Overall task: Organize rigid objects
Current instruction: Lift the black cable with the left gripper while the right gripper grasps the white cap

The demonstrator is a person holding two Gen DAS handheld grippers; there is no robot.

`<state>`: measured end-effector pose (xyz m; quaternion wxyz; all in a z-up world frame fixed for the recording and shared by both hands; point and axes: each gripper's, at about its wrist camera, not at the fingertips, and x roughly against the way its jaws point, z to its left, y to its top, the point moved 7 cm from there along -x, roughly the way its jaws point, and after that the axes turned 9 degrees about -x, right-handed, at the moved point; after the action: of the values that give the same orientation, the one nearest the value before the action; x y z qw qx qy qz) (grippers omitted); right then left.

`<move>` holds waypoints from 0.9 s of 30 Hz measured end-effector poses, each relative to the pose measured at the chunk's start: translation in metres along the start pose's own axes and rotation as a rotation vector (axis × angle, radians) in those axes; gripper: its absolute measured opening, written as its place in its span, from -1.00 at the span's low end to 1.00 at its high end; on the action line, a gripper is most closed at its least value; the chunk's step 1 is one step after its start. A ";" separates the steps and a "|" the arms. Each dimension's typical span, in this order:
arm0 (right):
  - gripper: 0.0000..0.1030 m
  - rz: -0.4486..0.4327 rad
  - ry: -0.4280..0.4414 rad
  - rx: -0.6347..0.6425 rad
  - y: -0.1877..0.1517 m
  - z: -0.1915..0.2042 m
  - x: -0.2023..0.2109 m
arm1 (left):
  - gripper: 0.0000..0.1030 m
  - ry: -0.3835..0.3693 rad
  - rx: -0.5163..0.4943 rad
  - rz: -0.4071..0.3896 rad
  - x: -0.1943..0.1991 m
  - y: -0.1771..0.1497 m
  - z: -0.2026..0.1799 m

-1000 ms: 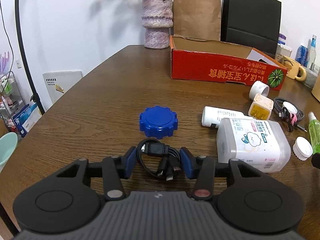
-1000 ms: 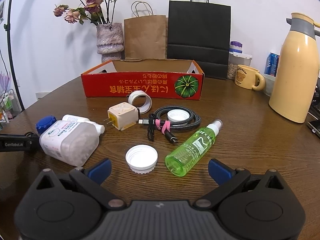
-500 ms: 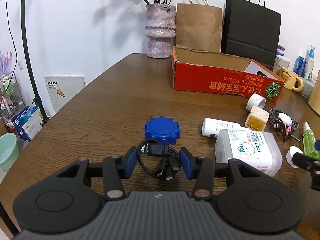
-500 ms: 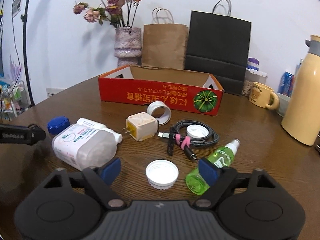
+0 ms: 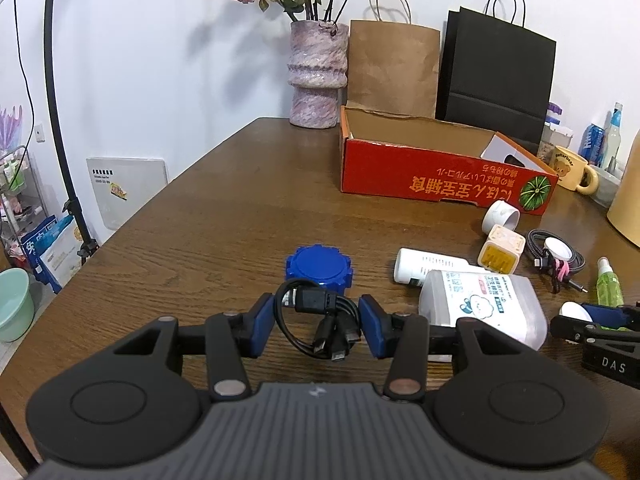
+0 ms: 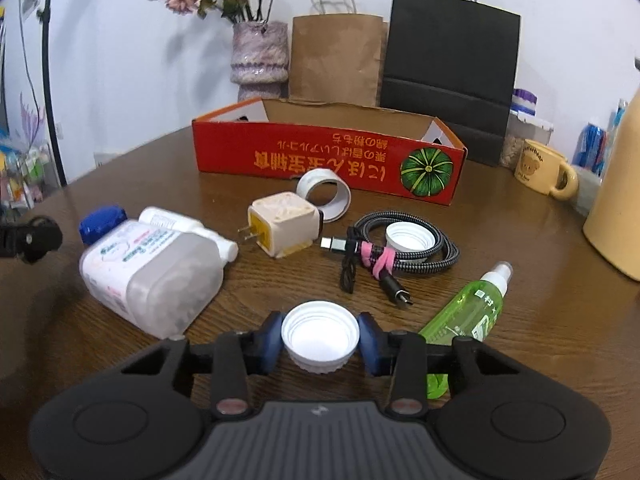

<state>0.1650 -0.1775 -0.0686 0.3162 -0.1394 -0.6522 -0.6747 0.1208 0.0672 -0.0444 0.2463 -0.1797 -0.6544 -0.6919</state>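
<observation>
The left tongs (image 5: 317,326) held a black cable bundle (image 5: 320,322). The right tongs (image 6: 319,343) were closing on a white cap (image 6: 319,336) on the table (image 6: 520,320). The red box (image 6: 328,156) looked nearly empty, so most things still waited outside.

Charger (image 6: 282,224) between jar (image 6: 152,270) and coiled cable (image 6: 404,250)

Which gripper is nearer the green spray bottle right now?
Right. The right gripper sits just beside the bottle, jaws closing around a white cap. The left gripper is farther off across the table, holding a black cable.
</observation>
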 end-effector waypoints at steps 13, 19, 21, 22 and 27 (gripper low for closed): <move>-0.24 -0.071 0.027 -0.025 0.015 -0.004 0.017 | -0.12 -0.015 -0.021 -0.043 0.009 0.022 -0.007; -0.24 -0.133 0.035 -0.026 0.036 -0.004 0.028 | -0.12 -0.005 -0.061 -0.079 0.013 0.048 -0.015; -0.24 -0.156 0.034 -0.021 0.045 -0.003 0.032 | -0.12 0.002 -0.075 -0.092 0.013 0.056 -0.018; -0.24 -0.165 0.032 -0.019 0.049 -0.003 0.034 | -0.12 0.001 -0.082 -0.095 0.012 0.060 -0.020; -0.24 -0.208 0.025 -0.008 0.071 -0.003 0.040 | -0.12 -0.016 -0.100 -0.105 0.007 0.081 -0.030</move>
<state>0.1782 -0.1862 0.0110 0.2519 -0.0641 -0.6564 -0.7082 0.1634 0.0351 0.0234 0.1953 -0.1629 -0.6295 -0.7342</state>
